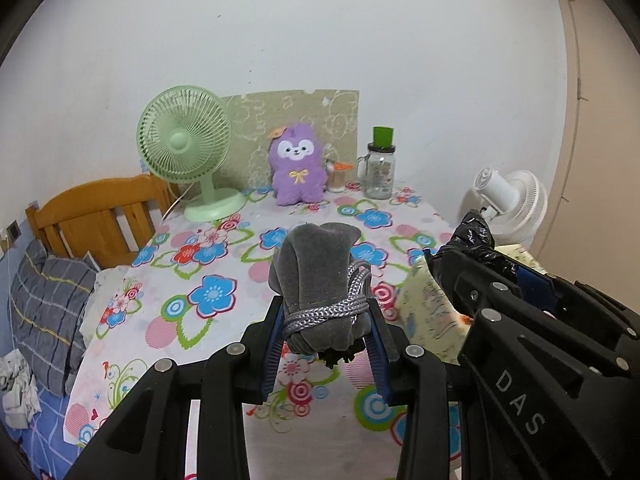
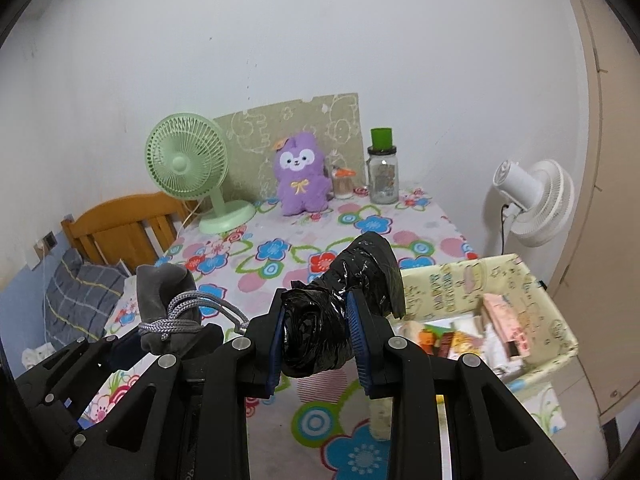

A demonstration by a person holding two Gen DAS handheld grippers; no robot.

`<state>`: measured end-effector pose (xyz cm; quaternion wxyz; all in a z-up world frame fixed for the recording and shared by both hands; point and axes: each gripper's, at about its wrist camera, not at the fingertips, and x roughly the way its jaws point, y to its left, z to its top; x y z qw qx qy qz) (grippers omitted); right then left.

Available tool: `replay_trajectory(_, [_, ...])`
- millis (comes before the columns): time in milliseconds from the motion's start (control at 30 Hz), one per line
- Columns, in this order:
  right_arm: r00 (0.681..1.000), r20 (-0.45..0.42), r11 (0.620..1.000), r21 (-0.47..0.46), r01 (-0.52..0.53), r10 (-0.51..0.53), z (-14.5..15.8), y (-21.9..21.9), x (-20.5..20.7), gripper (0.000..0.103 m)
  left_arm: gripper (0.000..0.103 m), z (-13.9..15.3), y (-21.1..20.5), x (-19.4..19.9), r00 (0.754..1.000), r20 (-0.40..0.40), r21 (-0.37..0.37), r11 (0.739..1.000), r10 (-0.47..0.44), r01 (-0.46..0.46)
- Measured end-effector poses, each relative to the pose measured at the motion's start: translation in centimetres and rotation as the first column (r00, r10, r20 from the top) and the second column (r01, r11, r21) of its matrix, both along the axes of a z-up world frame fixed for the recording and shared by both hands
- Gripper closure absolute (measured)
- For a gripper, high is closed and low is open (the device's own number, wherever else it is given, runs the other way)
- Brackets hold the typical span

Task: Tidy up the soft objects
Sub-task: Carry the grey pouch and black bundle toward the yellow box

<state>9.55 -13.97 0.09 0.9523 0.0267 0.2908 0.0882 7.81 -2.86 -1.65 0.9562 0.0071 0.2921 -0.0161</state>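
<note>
**A:** Start with your left wrist view. What do you have?

**B:** Your left gripper is clamped on the grey pouch, both pads pressed against its cord-wrapped neck, and the bulk of it sticks out ahead of the fingertips, lifted off the flowered tablecloth. To the right of those fingers your other tool sits close beside, with the patterned storage box showing between them.

**A:** And the right wrist view?

**B:** Your right gripper is squeezed shut on the black plastic roll, which juts forward past the tips. The box lies just right of and below those fingers, open-topped, with packets already inside. The pouch hangs off to the left.

**A:** So which step is this?

**B:** I'd judge you're mid-carry with both items. Next, swing the roll right over the box's opening, lower it, then part the fingers; bring the pouch after.
</note>
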Motion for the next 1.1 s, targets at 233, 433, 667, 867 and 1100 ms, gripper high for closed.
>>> replay_trajectory(233, [0.999, 0.032, 1.000, -0.002, 0.023, -0.023, 1.9, -2.1, -0.8, 0.070, 0.065, 1.5, -2.2, -0.3, 0.998, 0.026, 0.003, 0.999, -0.048, 0.048])
replay_trajectory(433, [0.998, 0.048, 0.999, -0.006, 0.039, -0.039, 2.9, -4.0, -0.3, 0.070, 0.065, 2.3, -4.1, 0.1, 0.996, 0.041, 0.007, 0.997, -0.080, 0.080])
replay_trajectory(667, [0.998, 0.057, 0.999, -0.016, 0.028, -0.027, 3.1, -5.7, 0.3, 0.070, 0.065, 2.3, -6.5, 0.8, 0.994, 0.040, 0.010, 0.995, -0.103, 0.103])
replay_trajectory(867, [0.998, 0.057, 0.999, -0.028, 0.035, -0.033, 2.9, -7.6, 1.1, 0.070, 0.064, 2.0, -8.3, 1.7, 0.992, 0.029, 0.000, 0.992, -0.124, 0.124])
replay_trajectory(1100, [0.998, 0.033, 0.998, -0.037, 0.050, -0.049, 2.0, -9.8, 2.4, 0.070, 0.064, 0.7, -10.6, 3.2, 0.989, -0.004, -0.004, 0.989, -0.148, 0.148])
